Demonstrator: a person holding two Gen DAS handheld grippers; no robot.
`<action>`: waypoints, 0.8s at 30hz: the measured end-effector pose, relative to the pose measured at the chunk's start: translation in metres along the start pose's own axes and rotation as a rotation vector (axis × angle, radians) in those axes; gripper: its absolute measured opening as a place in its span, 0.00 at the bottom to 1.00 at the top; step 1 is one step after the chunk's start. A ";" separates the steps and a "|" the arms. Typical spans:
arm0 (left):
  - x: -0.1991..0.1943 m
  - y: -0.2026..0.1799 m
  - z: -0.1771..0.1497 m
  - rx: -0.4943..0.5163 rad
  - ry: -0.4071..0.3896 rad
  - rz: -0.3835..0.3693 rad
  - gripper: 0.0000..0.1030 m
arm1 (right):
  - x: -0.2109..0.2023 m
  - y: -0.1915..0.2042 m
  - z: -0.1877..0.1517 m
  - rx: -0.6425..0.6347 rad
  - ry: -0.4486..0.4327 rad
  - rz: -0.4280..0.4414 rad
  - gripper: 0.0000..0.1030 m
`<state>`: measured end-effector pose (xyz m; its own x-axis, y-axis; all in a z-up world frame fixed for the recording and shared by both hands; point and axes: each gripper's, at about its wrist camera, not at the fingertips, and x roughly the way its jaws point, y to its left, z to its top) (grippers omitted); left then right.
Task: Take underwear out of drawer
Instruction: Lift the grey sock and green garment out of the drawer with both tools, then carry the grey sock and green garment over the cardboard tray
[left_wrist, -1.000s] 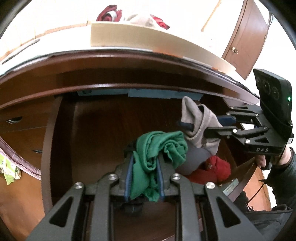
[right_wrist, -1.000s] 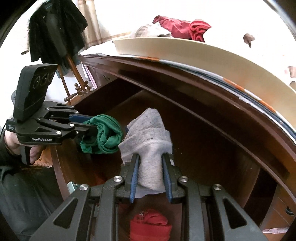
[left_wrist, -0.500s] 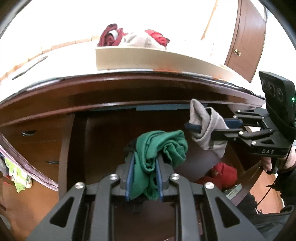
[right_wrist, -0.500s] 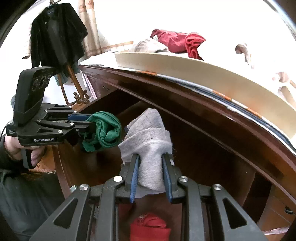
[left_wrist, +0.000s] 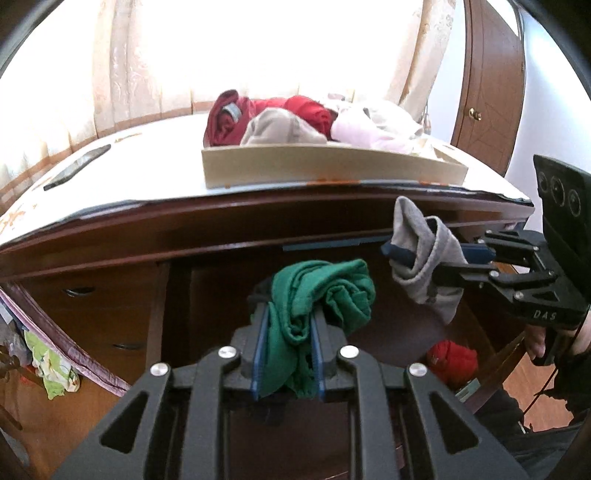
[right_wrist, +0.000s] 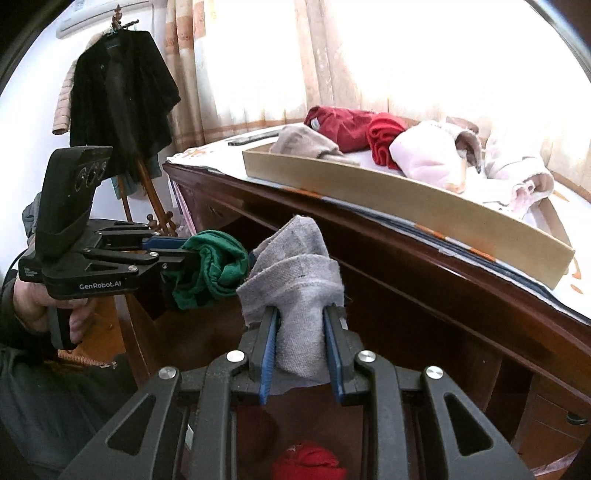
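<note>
Left wrist view: left tongs (left_wrist: 288, 354) clamping green underwear (left_wrist: 321, 299) above the open drawer (left_wrist: 484, 332); cardboard tray (left_wrist: 332, 166) sitting up and far on the desk (left_wrist: 122, 184). Right wrist view: right tongs (right_wrist: 301, 350) gripping grey underwear (right_wrist: 295, 291), tray (right_wrist: 406, 199) lying far right, nearer this hand; red piece (right_wrist: 306, 461) remaining below.

Open drawer (left_wrist: 399, 325): floor mostly bare on its left and middle; a red bundle (left_wrist: 452, 360) sits near the right wall. Desk edge (left_wrist: 258, 218) overhangs the far side of the drawer and caps room above it. On the desktop, a tray (left_wrist: 332, 166) stands at the near edge, its wall a low barrier; clothes (right_wrist: 424, 151) are piled along its far side. Desktop left of the tray is flat and free apart from a phone (left_wrist: 77, 168). A coat rack (right_wrist: 122, 92) blocks the far left.
</note>
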<state>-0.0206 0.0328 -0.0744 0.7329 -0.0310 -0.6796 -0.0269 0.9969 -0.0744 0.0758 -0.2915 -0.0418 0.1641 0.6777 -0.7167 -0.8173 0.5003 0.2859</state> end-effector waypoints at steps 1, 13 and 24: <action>-0.002 -0.001 0.000 0.002 -0.007 0.003 0.18 | -0.001 0.003 0.002 -0.001 -0.010 -0.003 0.26; -0.020 -0.002 0.009 0.011 -0.093 0.034 0.18 | -0.015 0.003 0.001 0.021 -0.086 -0.010 0.26; -0.035 -0.002 0.018 0.014 -0.151 0.038 0.18 | -0.029 0.008 0.009 0.009 -0.157 -0.019 0.26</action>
<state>-0.0341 0.0334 -0.0379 0.8257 0.0174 -0.5639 -0.0483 0.9980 -0.0399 0.0698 -0.3024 -0.0136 0.2639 0.7438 -0.6141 -0.8086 0.5177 0.2795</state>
